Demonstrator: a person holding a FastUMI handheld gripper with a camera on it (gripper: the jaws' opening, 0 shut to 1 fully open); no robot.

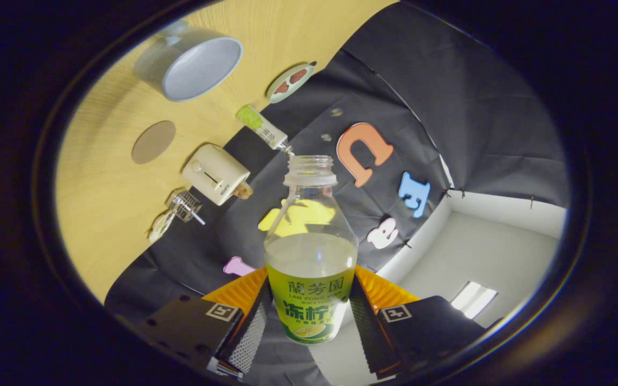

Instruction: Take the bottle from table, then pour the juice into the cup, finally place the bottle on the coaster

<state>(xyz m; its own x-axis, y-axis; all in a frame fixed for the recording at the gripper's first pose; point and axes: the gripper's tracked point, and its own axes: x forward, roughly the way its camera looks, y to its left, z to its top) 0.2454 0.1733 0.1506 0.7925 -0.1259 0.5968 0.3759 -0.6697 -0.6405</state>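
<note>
My gripper (309,316) is shut on a clear plastic bottle (310,252) with a yellow-green label, both fingers pressing its lower body. The bottle has no cap and holds pale juice up to about the top of the label. The whole view is rolled, so the wooden table (110,214) runs up the left side. A grey cup (193,63) stands on that table far beyond the bottle's mouth, its opening showing. A round brown coaster (153,141) lies flat on the table, nearer than the cup.
Beside the coaster sit a cream box-shaped device (216,174), a small wire-and-metal tool (177,212), a green-and-white tube (262,126) and a round plate-like piece (290,82) near the table's far edge. Black cloth wall lies behind; a white wall stands to the right.
</note>
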